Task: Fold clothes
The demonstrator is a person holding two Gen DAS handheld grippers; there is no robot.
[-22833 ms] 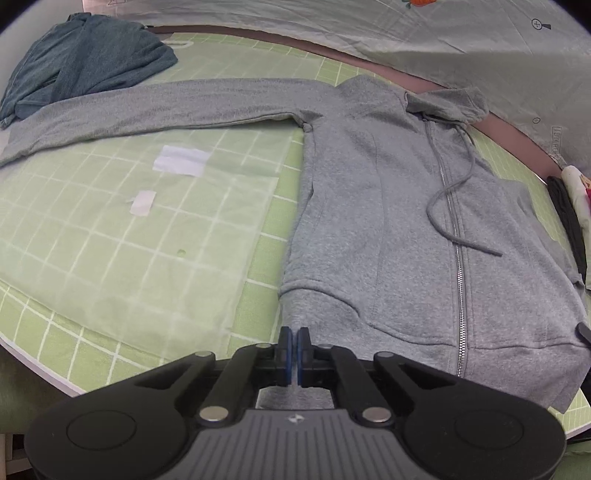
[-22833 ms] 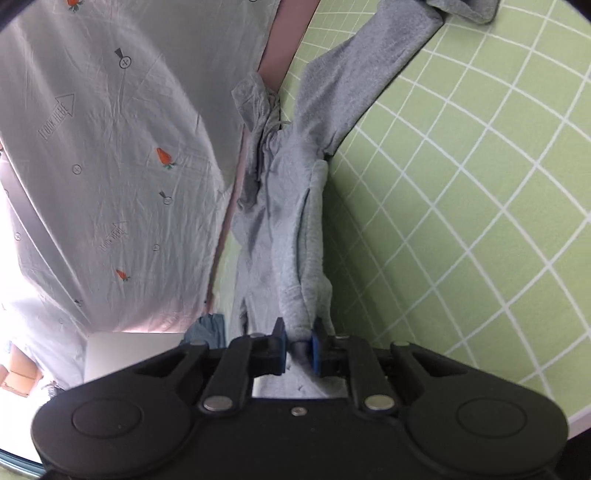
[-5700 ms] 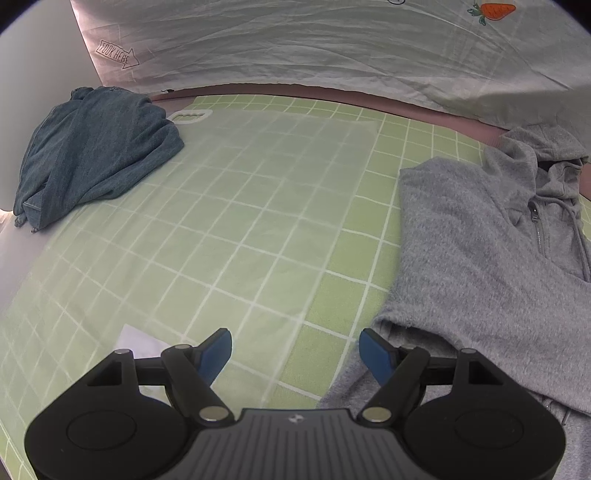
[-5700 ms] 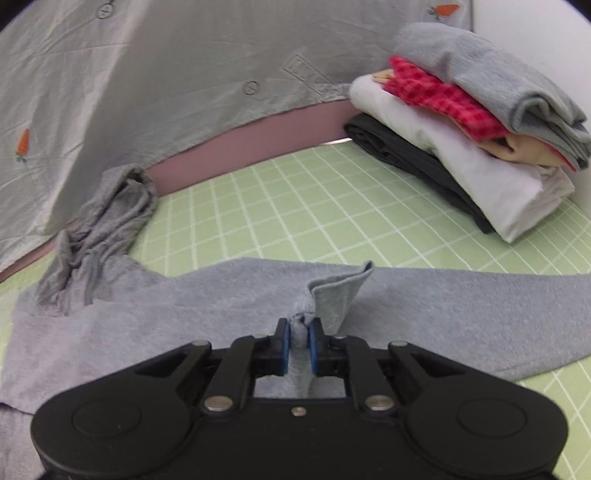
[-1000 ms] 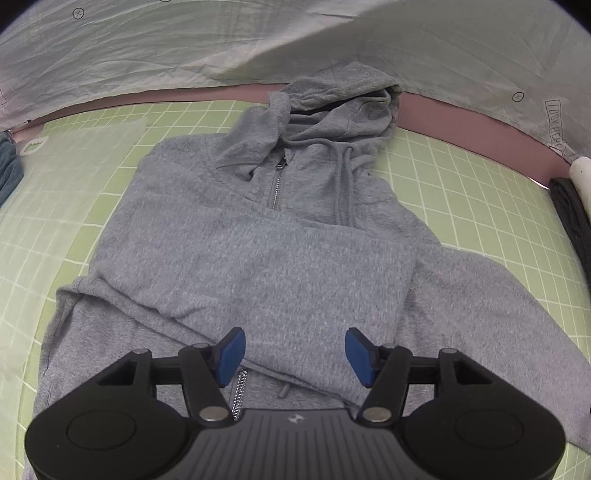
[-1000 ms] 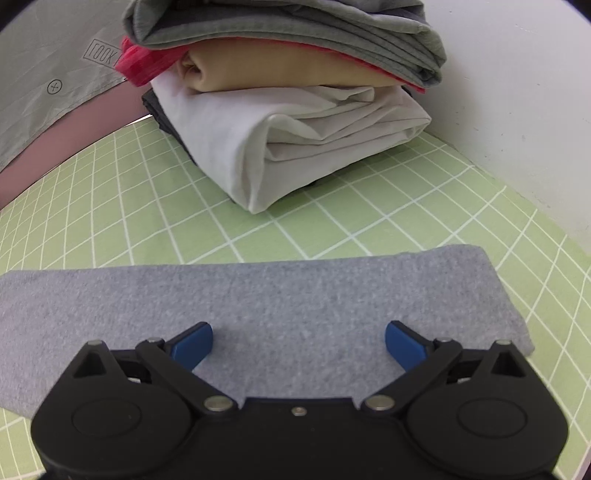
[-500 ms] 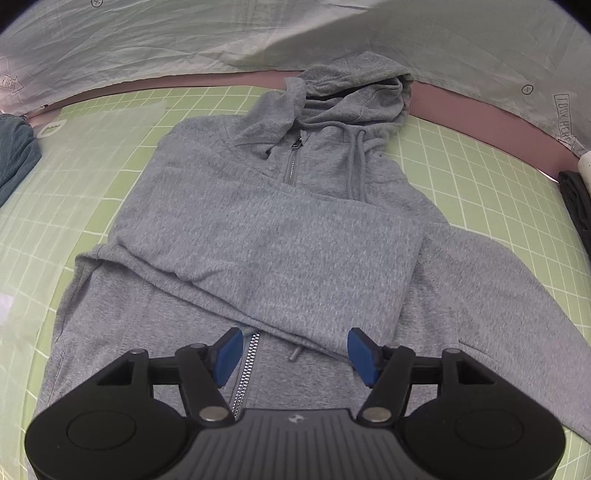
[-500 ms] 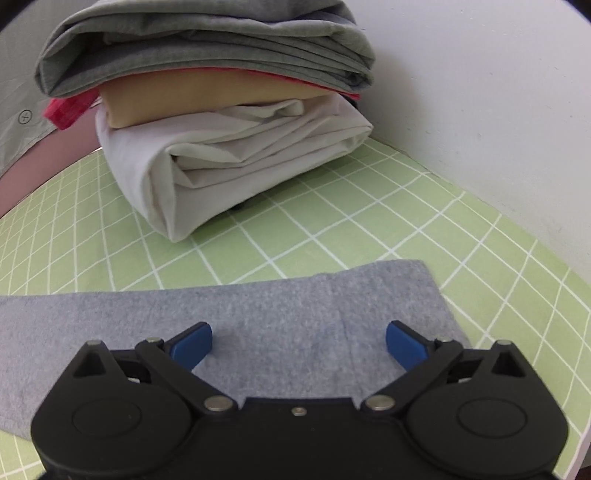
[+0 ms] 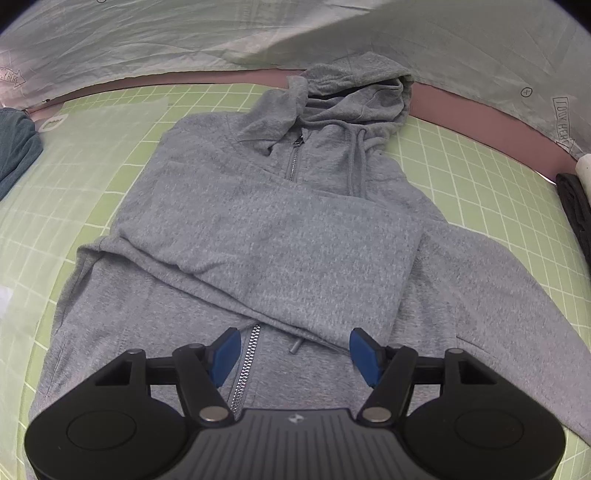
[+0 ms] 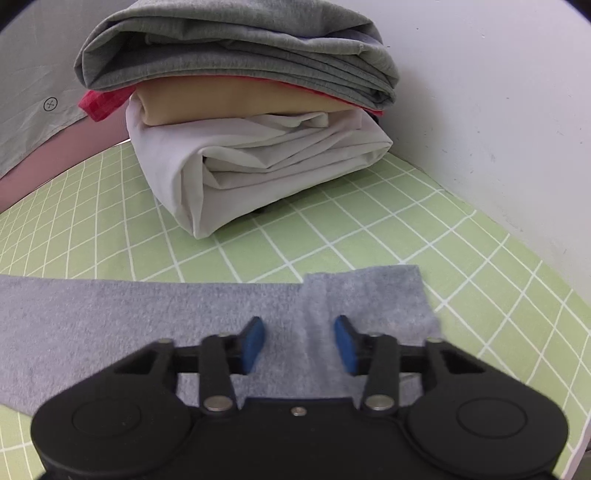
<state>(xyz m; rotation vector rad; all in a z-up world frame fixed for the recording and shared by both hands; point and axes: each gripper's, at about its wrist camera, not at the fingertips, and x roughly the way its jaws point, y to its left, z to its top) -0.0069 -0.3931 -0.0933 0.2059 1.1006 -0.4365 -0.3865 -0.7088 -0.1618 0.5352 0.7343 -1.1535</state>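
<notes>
Left wrist view: the left gripper (image 9: 293, 350), jaws spread, hovers over the grey zip-up hoodie (image 9: 266, 236) lying flat on the green gridded mat (image 9: 461, 155), hood toward its far edge. The right gripper (image 10: 299, 343), jaws spread, straddles the hoodie's grey sleeve cuff (image 10: 365, 299) near the stack of folded clothes (image 10: 243, 122) at the mat's far right corner.

Staged clothes-folding station, more a data-collection setup than a lived-in home. Work surface is a green grid mat (image 9: 461, 155) with white lines, like a cutting mat. Printed grey sheet (image 9: 184, 33) with arrow and circle marks hangs as a backdrop behind it. Plain white wall (image 10: 498, 92) on one side. Stack of folded clothes (image 10: 251, 122) sits on the mat; a grey hoodie (image 9: 280, 236) is laid out flat.
</notes>
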